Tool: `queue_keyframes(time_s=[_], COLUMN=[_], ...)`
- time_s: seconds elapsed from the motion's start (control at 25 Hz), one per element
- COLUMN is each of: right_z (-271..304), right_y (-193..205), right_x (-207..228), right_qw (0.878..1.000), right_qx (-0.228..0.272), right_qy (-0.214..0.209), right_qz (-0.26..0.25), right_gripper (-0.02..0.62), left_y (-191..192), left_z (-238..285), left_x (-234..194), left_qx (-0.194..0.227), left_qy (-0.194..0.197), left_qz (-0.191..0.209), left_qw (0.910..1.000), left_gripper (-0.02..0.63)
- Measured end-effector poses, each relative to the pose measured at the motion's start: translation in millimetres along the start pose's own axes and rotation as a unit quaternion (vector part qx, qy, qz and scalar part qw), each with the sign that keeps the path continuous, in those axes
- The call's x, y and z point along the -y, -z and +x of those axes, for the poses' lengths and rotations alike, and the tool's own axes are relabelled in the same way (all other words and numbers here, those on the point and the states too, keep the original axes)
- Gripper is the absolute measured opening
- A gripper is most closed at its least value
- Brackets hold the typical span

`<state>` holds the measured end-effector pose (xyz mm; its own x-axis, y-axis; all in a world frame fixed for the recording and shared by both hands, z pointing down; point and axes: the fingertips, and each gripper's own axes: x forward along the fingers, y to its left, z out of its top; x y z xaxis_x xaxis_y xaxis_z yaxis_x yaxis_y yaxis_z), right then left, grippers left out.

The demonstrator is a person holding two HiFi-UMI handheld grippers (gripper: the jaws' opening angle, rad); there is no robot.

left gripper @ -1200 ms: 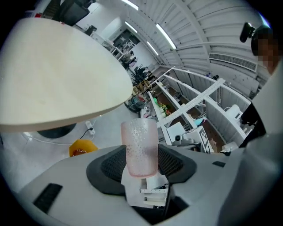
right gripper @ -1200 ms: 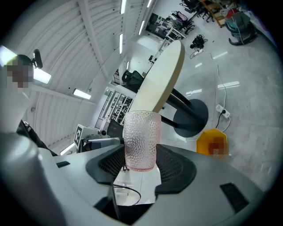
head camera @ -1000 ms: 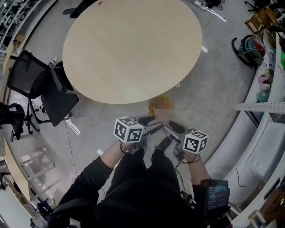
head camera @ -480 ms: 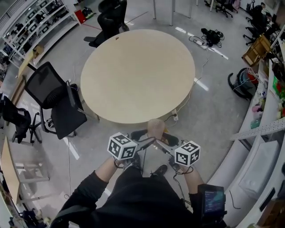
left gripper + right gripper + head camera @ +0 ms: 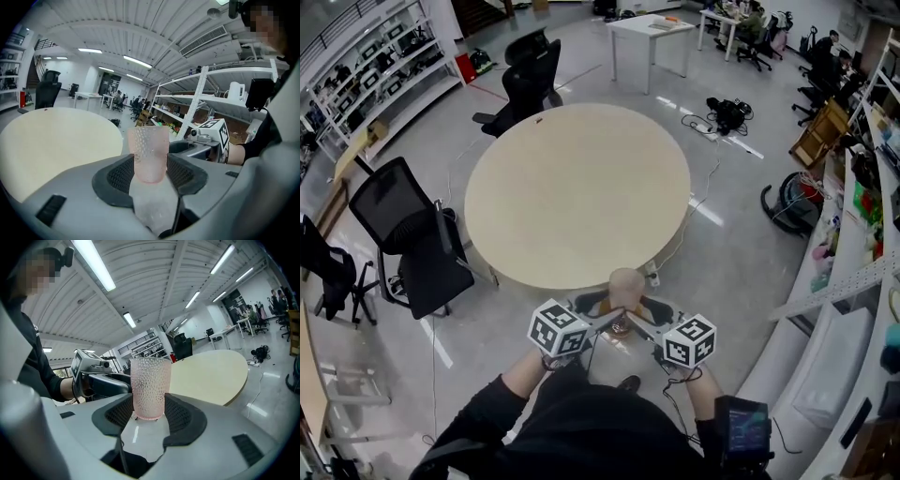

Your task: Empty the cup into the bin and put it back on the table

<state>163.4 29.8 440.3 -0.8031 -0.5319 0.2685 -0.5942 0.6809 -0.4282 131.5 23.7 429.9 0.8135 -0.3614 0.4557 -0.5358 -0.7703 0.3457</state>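
The cup (image 5: 150, 387) is held upright, its open mouth up and its long side running up and down. It is pink, see-through and dotted with little bumps. Its bottom is squeezed by the left gripper (image 5: 150, 168) and the right gripper (image 5: 149, 409), in the air just off the round table (image 5: 577, 187).

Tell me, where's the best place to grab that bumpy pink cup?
Low on its round side wall, squeezing from two opposite sides, coming in level. The cup stands upright with its open mouth on top, so a sideways hold keeps it straight and leaves the rim free. That is how the left gripper and right gripper hold it now.
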Motion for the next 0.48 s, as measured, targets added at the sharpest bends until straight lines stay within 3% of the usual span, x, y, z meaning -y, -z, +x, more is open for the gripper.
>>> queue_keyframes(time_s=[0.24, 0.48], right_z=[33, 105], right_y=[-20, -38], right_x=[11, 23], right_qw=[0.999, 0.998], right_qx=[0.003, -0.012], right_qy=[0.015, 0.038], right_qz=[-0.042, -0.048], right_gripper=[0.218, 0.219], left_y=[-18, -29], left_z=[-4, -20], left_x=[-35, -106], left_qx=[0.012, -0.002], left_qy=[0.004, 0.008], left_qz=[0.058, 0.1], left_qw=[0.9982, 0.995], left_gripper=[0.235, 0.235])
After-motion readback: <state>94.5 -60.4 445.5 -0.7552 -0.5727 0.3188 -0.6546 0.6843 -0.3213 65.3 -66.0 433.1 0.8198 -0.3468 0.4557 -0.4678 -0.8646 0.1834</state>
